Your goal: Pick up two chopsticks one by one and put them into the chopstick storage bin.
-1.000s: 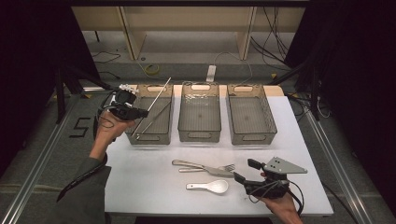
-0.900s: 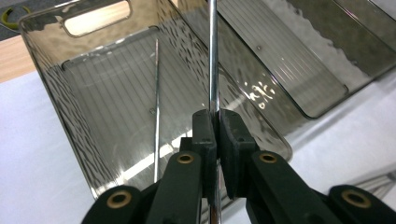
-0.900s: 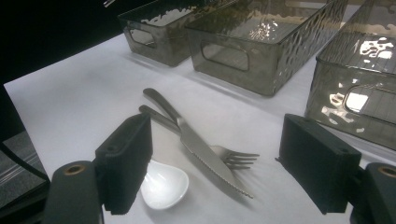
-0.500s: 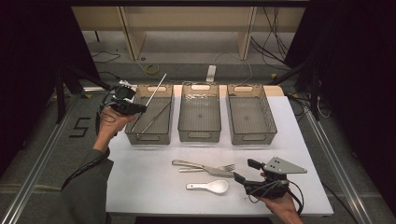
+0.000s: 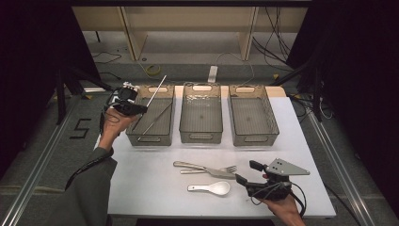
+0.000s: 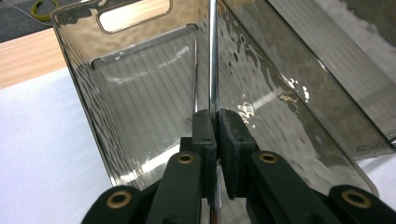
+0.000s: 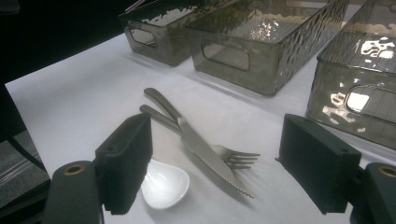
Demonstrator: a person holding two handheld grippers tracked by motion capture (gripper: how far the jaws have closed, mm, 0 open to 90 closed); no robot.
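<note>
Lowered toward the left bin (image 5: 150, 123), left gripper (image 6: 216, 122) fingers pinch the chopstick (image 6: 213, 56).

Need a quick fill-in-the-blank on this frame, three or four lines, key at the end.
The left gripper is shut on a thin metal ____ over the leftmost smoky clear plastic bin.
The right gripper has its jaws ____.
The steel knife lies across the steel ____.
The white ceramic spoon lies on the white ____.

Missing words: chopstick; open; fork; table
</note>
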